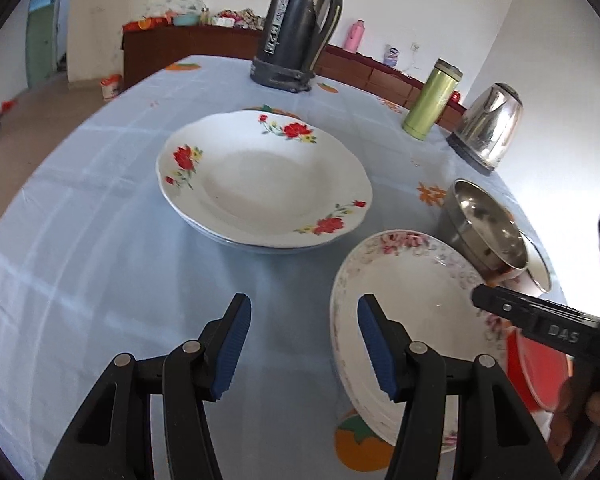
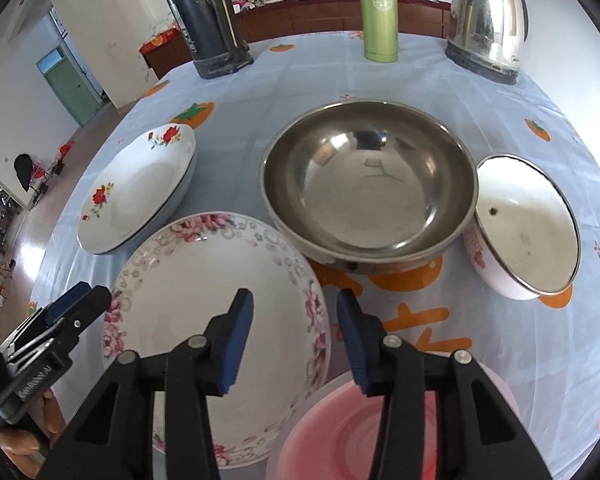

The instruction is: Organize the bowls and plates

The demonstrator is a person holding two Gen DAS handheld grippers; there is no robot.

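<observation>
The steel bowl [image 2: 370, 192] is taken as the landmark, and the table is read from left to right in the right wrist view.

Farthest left of the steel bowl, a stack of white plates with red flowers [image 2: 138, 190] is seen on the blue tablecloth [image 2: 236, 92]. Nearer the camera and still left of the bowl lies the pink-flowered plate [image 2: 188, 300]; its far rim appears to touch the bowl's near-left side, though contact cannot be confirmed. The left gripper [image 1: 302, 344] is seen at this plate's left edge; its jaws are held moderately wide with nothing between them, one blue pad [image 1: 232, 348] over bare cloth and the other over the plate's left rim.

The right gripper [image 2: 294, 340] is held in front of the steel bowl. No earlier picture is given, so only its present stance is told: the jaws stand at a narrower gap than the left pair, and the right rim of the pink-flowered plate is seen in the gap between them. The pads do not appear to be pressing on it. A pink plastic dish [image 2: 340, 428] is seen beneath this gripper.

Just right of the steel bowl, a white enamel bowl [image 2: 526, 226] is seen, tilted toward the steel bowl.

Behind the steel bowl, from left to right, a dark thermos jug [image 2: 206, 20], a green flask [image 2: 378, 12] and a steel kettle [image 2: 488, 20] stand upright.
</observation>
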